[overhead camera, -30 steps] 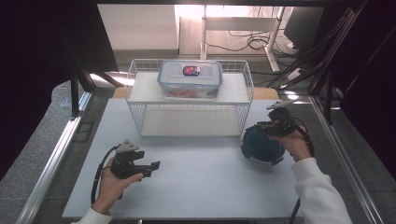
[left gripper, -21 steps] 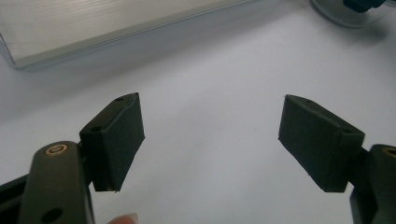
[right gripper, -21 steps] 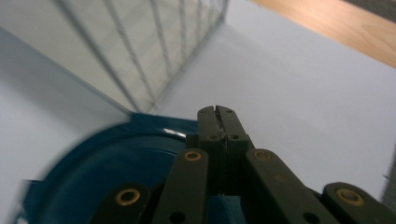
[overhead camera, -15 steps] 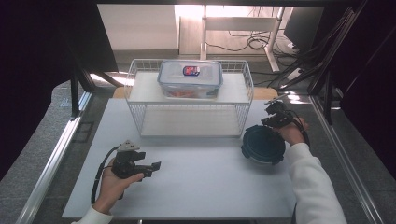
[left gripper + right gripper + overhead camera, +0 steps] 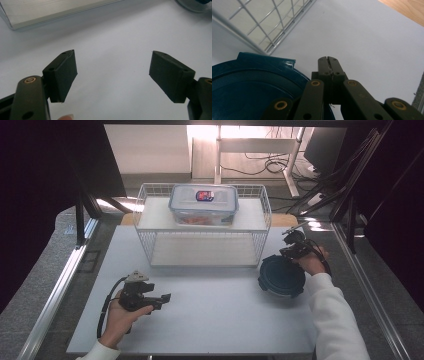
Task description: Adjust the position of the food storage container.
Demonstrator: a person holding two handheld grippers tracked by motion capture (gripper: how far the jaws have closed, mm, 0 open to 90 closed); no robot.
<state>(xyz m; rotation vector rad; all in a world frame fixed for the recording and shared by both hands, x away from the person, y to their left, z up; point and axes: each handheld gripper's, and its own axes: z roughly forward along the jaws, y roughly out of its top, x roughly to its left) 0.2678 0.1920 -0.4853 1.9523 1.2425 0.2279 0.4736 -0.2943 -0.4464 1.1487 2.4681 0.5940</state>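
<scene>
White tabletop [image 5: 210, 320] with wire rack [image 5: 202, 232] carrying a lidded box [image 5: 203, 206]. Dark blue round lid [image 5: 281, 276] lay flat right of the rack. Right gripper [image 5: 291, 251] sat at its far rim, having come down from over it, jaws just closed together on nothing. Left gripper [image 5: 159, 300] idle, jaws apart, empty. Next move, judged: reopen and seize the rim.

No legible text or labels anywhere.

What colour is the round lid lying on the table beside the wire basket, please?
The lid is dark teal blue, clearest in the right gripper view.
</scene>
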